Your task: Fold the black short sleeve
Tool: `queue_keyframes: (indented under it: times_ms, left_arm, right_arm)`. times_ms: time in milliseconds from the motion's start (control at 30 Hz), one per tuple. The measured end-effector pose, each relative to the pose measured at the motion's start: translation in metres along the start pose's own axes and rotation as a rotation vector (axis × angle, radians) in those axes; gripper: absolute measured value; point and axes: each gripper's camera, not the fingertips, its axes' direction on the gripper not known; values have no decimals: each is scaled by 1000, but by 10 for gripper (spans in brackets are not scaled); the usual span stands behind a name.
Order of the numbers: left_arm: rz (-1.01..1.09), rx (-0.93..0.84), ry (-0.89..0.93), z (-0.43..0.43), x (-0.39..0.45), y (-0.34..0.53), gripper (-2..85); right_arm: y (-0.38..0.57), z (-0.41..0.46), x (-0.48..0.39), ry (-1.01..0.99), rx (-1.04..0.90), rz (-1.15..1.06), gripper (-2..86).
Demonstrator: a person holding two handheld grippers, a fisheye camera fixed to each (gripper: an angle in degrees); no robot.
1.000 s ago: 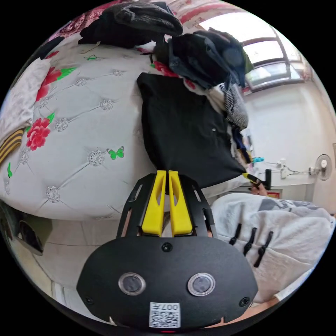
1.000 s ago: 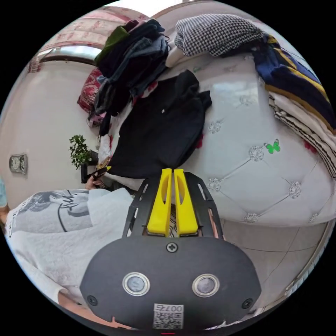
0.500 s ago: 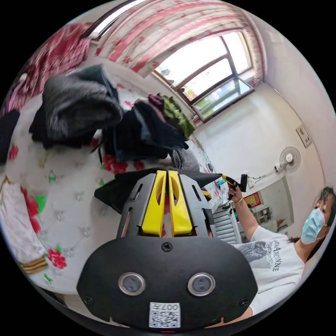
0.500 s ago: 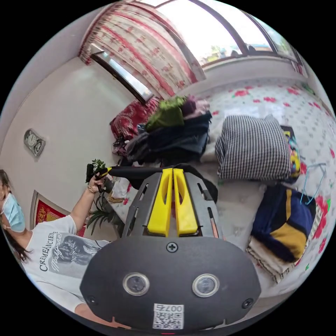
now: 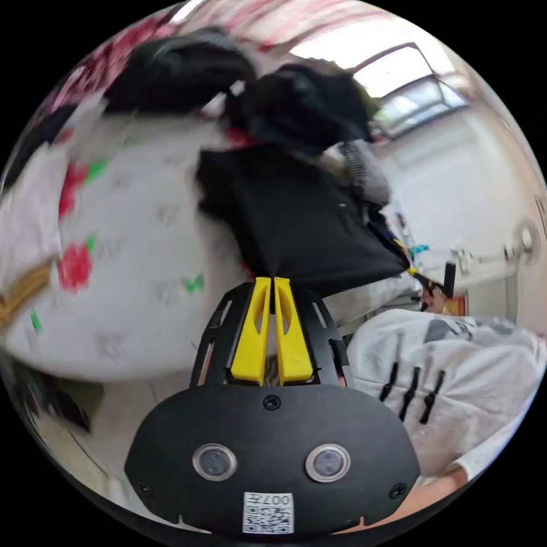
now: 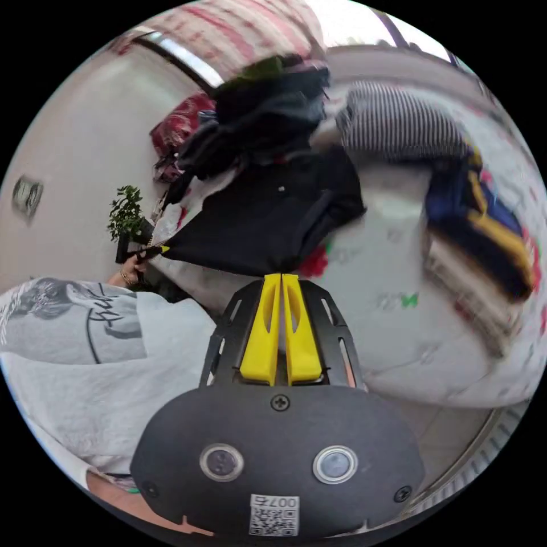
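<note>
Left gripper (image 5: 272, 280) has its yellow jaws pressed together on one bottom corner of the black short sleeve (image 5: 302, 216). Right gripper (image 6: 281, 277) likewise has both jaws closed on the other bottom corner, seen in the right gripper view (image 6: 268, 216). The hem is pulled taut between the two grippers; in the left gripper view the right gripper shows at the far end of that hem (image 5: 419, 276), held in the person's hand (image 5: 436, 296). In the right gripper view the left gripper sits at the opposite end (image 6: 149, 250).

The shirt spreads out from the hem over the white quilted bed (image 5: 131, 239) with red flowers and green butterflies (both views motion-blurred, so whether the fabric lies flat on it or is partly lifted cannot be told). Its upper part reaches toward a pile of dark clothes (image 5: 296, 105). In the right gripper view a checked folded item (image 6: 399, 125) and a navy-and-yellow garment (image 6: 478, 222) lie beyond the shirt on the bed. The person's white printed T-shirt (image 6: 74, 353) fills the near side; a potted plant (image 6: 126, 212) stands by the wall.
</note>
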Motion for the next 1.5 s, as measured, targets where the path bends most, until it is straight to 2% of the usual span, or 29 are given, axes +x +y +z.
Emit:
queue_keyframes:
  times_ms: [67, 167, 267, 433, 600, 700, 833, 1000, 1167, 1300, 1500]
  left_arm:
    - [-255, -70, 19, 47, -39, 57, -10]
    - [-334, -27, 0, 43, -35, 107, -9]
    - [-321, 11, -25, 23, -18, 128, -6]
    - [-361, 43, -49, 2, -1, 131, 32]
    - [-380, 128, -52, -34, 25, 128, 49]
    - [-334, 148, -90, -53, 52, 112, 49]
    - [-217, 145, -99, -63, 97, 52, 46]
    - [-12, 100, -24, -36, 163, -55, 40]
    - [249, -37, 120, 47, 255, -191, 44]
    - [411, -164, 202, 119, 330, -275, 55]
    - [644, -303, 303, 224, 476, -380, 86]
  right_arm:
    - [19, 45, 23, -57, -96, 126, -2]
    - [44, 76, 27, -15, -181, 172, -2]
    - [54, 71, 28, -75, -162, 178, -1]
    - [40, 39, 31, -22, -43, 204, 9]
    - [3, 17, 67, -134, 182, 362, 36]
    - [-24, 31, 85, -147, 225, 449, 54]
    - [-49, 50, 99, -176, 278, 549, 61]
    - [-82, 59, 88, -33, 251, 518, 14]
    - [-44, 32, 83, -84, 451, 600, 3]
    - [-23, 40, 92, -66, 416, 739, 11]
    - [-19, 42, 89, -200, 489, 698, 30]
